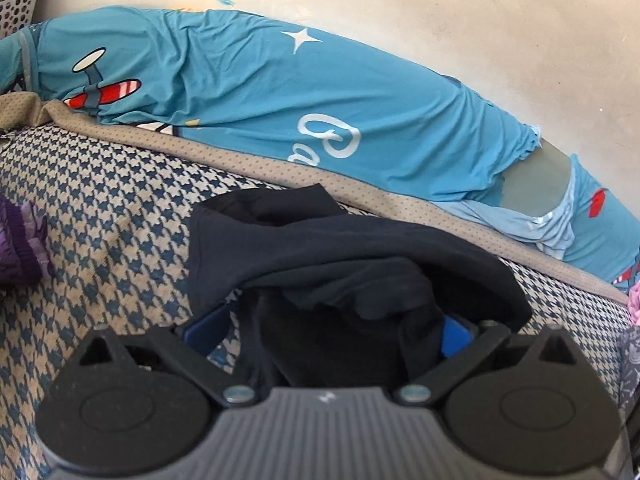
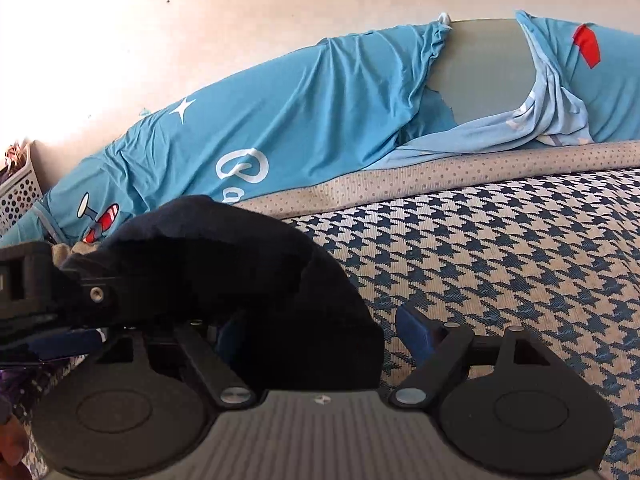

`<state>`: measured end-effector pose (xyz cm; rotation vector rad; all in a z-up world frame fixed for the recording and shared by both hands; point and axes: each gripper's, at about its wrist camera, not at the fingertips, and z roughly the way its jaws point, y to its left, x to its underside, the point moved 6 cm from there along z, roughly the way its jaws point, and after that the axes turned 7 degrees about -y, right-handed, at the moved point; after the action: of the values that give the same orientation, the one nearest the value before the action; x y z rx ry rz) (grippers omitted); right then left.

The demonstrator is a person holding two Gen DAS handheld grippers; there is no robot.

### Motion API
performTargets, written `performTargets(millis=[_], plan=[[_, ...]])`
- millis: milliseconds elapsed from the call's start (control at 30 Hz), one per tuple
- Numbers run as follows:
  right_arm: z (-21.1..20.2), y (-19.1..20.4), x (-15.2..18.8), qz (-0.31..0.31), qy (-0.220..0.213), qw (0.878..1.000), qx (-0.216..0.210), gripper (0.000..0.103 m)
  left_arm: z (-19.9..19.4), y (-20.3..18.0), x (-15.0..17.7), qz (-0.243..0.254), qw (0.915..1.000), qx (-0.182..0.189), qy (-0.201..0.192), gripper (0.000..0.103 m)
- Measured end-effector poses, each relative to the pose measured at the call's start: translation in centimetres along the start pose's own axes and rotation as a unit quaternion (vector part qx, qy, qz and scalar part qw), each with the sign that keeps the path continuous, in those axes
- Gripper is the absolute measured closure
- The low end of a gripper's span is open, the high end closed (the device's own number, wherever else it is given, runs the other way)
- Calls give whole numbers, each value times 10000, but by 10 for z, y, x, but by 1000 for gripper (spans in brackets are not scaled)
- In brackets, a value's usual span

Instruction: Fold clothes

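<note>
A black garment (image 1: 320, 240) lies bunched on the houndstooth bed cover (image 1: 100, 200). In the left wrist view my left gripper (image 1: 328, 334) stands wide, the cloth heaped between and over its blue pads (image 1: 200, 332); bare cover shows between the left pad and the cloth. In the right wrist view the same black garment (image 2: 224, 248) fills the left half of my right gripper (image 2: 320, 336). Its right pad (image 2: 416, 332) stands clear of the cloth, and the left pad is mostly hidden under it. The left tool's black housing (image 2: 36, 288) shows at the left edge, touching the garment.
A long blue bolster with aeroplane and star prints (image 1: 280, 100) (image 2: 300, 120) lies along the pale wall (image 1: 440, 8). A white perforated basket (image 1: 16, 4) (image 2: 20, 192) stands at far left. Purple clothing (image 1: 16, 248) lies left, pink cloth (image 1: 634, 304) right. Houndstooth cover (image 2: 500, 240) stretches right.
</note>
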<state>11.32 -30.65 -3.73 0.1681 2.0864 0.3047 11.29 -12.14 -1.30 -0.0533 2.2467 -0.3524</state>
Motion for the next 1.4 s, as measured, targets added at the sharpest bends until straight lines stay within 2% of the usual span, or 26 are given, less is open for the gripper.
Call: performTargets(millis=[100,133,200,267,433,533,733,967,1033,1133,1300,1400], plan=[[1,7,3,-37,76,9998,-173,55,-3,10,-2,13,9999,-148,-64,0],[0,9,3,-109,64,9998,-165,59,-5,12,-2,27,9997,-197,-114,0],[-1,13,3,-266,36,9996,-123,78,-7,14,-4,32,9994,-283,-209,1],[-4,15,4,-326,20,9994,-125,89,-10,17,-6,-25,9990,-326,-307,5],[-23,19,-9,-348,-402,9986,-43,94,-19,30,-14,-86,9957,-728,-565,13],[-39,21,-20,-353,-673,9971,13,96,-27,38,-21,0,9914,-1078,-748,13],[-70,21,-37,-324,-1042,9939,185,97,-45,59,-36,-53,9835,-1521,-980,13],[-122,12,-52,-330,-1424,9886,371,98,-61,76,-41,98,9791,-1711,-1093,13],[-136,4,-55,-274,-1471,9876,475,98,-64,78,-38,144,9776,-1790,-1096,10],[-141,-16,-51,-65,-1196,9901,734,98,-62,80,-32,123,9811,-1752,-813,0],[-128,-61,-26,409,-391,9884,1408,97,-62,79,-24,160,9813,-1773,-739,0],[-122,-84,-13,723,-11,9851,1563,97,-53,80,-18,165,9832,-1758,-464,0]])
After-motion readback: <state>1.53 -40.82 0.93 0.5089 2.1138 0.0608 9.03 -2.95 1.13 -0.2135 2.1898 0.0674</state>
